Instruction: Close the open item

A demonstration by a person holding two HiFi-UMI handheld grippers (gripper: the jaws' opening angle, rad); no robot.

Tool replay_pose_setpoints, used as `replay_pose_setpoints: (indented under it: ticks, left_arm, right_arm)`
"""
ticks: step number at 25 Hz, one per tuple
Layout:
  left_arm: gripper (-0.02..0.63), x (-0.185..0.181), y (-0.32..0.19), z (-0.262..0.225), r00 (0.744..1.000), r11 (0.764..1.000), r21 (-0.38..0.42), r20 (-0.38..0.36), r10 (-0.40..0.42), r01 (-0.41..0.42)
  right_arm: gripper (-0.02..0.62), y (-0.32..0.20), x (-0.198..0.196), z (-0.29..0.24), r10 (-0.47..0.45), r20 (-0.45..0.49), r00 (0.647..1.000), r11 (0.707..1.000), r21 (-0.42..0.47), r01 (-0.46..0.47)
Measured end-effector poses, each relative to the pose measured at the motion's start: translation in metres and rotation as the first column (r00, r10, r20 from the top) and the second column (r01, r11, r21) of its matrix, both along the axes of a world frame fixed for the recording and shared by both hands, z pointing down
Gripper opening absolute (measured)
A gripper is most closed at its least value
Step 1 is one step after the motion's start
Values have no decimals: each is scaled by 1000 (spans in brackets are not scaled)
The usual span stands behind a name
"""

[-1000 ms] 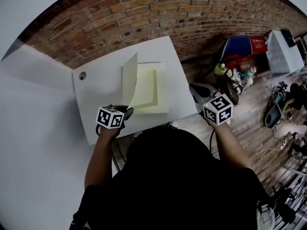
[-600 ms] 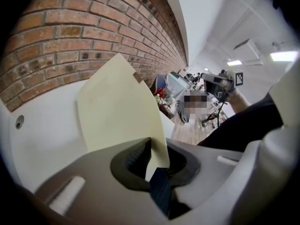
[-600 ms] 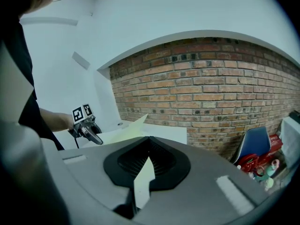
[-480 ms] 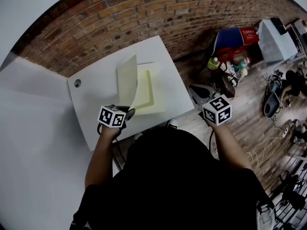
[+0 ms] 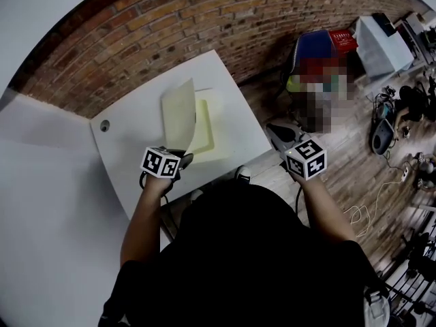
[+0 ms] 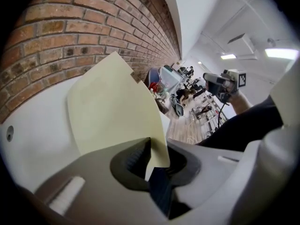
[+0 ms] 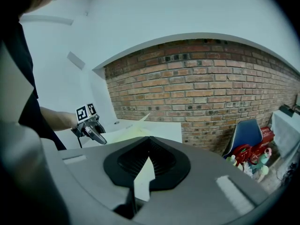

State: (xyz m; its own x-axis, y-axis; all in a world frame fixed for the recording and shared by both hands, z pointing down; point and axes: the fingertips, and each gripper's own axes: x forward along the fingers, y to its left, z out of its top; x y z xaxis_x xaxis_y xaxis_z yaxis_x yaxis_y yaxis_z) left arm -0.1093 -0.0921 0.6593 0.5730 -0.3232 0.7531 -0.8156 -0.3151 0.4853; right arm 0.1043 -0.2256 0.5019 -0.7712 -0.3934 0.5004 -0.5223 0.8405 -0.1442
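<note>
A pale yellow folder lies open on the white table. Its cover stands raised and bowed over the lower half. My left gripper is at the table's near edge, shut on the cover's near corner. In the left gripper view the cover runs up from between the pads, where my left gripper pinches it. My right gripper hangs in the air off the table's right side, shut, with nothing in it. In the right gripper view its jaws point towards the folder and the left gripper.
A brick wall runs behind the table. A round hole marks the table's left part. On the wooden floor to the right are a blue chair, a white box and cables.
The raised cover has tipped a little further over the folder's right half, still held by the left gripper. The right gripper stays off the table's right side.
</note>
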Motion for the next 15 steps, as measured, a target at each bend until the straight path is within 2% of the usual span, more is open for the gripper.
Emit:
replay_pose_setpoints:
  ticks: [6, 15]
  left_arm:
    - [36, 12, -4, 6, 999, 999, -20, -7, 42, -42]
    - [40, 29, -13, 18, 994, 993, -51, -18, 106, -107]
  right_arm:
    - [5, 16, 9, 8, 11, -22, 1000, 999, -35, -12]
    - [5, 21, 21, 15, 48, -28, 998, 998, -36, -49]
